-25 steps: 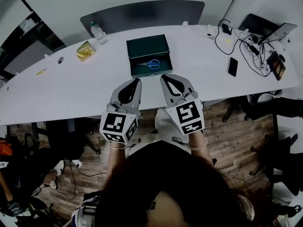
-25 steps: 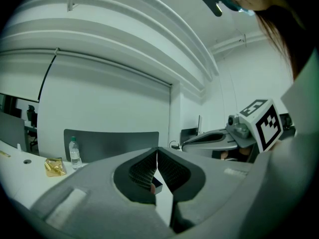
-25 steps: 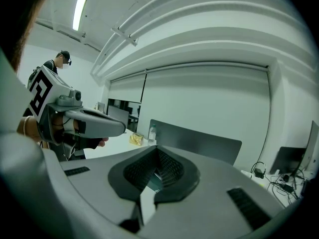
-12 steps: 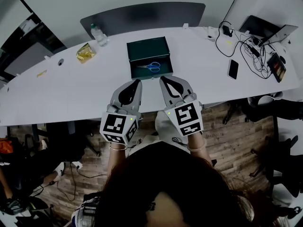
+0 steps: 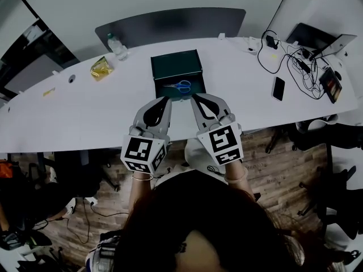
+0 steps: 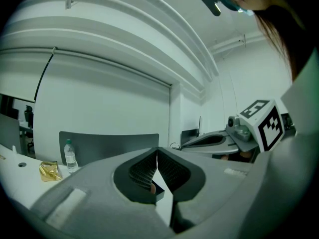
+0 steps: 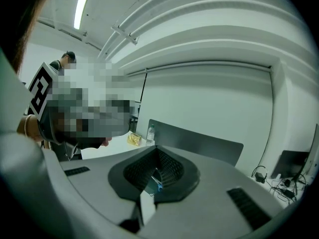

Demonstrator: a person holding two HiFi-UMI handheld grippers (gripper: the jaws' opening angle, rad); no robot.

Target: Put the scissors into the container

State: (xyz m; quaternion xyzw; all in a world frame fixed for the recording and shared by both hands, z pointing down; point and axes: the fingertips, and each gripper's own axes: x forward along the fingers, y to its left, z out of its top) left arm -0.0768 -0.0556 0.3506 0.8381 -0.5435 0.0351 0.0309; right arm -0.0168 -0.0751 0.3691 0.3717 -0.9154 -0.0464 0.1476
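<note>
A dark green open container (image 5: 168,67) stands on the white table (image 5: 79,106). Blue-handled scissors (image 5: 180,86) lie inside it near its front wall. My left gripper (image 5: 165,100) and right gripper (image 5: 194,98) hover side by side just before that wall, both shut and holding nothing. In the left gripper view the jaws (image 6: 157,150) meet at their tips. The right gripper's jaws (image 7: 156,148) also meet, and the scissors (image 7: 158,186) show as a blue sliver through the gap below the tips.
A water bottle (image 5: 117,43) and a yellow packet (image 5: 101,68) sit at the table's back left. A phone (image 5: 278,88), tangled cables (image 5: 295,61) and a laptop (image 5: 320,37) lie at the right. A grey panel (image 5: 170,21) stands behind the table.
Both grippers now stand a little closer to the container's front wall. Their jaws have stayed shut, and the scissors have not moved in the container.
</note>
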